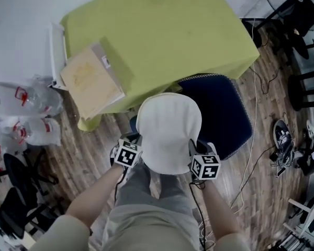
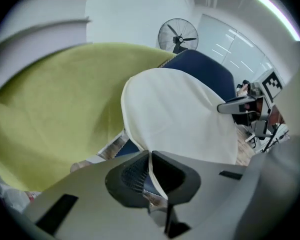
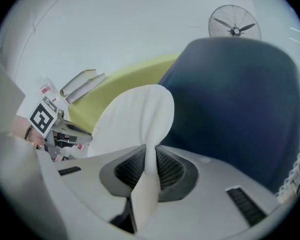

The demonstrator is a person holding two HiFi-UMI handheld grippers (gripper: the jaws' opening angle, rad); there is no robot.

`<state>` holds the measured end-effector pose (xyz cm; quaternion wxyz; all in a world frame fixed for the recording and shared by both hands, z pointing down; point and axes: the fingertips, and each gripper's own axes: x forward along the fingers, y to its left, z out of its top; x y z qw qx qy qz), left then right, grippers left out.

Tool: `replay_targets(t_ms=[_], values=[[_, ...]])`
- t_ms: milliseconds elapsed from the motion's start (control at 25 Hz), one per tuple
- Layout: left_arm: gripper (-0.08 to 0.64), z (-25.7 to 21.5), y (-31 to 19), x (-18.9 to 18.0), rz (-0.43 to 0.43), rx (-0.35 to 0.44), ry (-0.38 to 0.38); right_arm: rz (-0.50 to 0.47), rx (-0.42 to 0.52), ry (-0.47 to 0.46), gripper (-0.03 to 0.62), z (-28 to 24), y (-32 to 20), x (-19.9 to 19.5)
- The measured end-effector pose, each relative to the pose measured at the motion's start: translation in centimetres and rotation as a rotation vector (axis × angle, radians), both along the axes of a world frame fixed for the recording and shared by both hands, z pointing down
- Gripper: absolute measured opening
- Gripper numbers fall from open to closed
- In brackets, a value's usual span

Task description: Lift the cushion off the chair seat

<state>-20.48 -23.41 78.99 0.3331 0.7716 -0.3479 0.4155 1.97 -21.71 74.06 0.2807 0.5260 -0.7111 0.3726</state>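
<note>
Lift step in hand: left gripper [image 1: 136, 146] and right gripper [image 1: 194, 150] are each clamped on opposite edges of the white cushion [image 1: 167, 132], which hangs raised off the navy chair [image 1: 225, 116]. Next, probably: carry it clear with both pinches firm.

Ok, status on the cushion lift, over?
Both shut: left gripper, right gripper, on opposite edges of the cushion. Cushion up, looks clear of chair seat. Green-covered table close ahead; nothing blocking.
</note>
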Motion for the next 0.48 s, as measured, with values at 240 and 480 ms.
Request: replay_targets(t_ms=[240,480], values=[[0.037,-8.4,-1.3,0.4,-0.012,0.107,0.050,-0.007,0.140,-0.009,0.077,-9.7,-0.9,0.2],[0.032,-16.3,-2.0,1.7,-0.074,0.197,0.153,-0.020,0.282,0.019,0.077,-18.9,-1.2,1.2]])
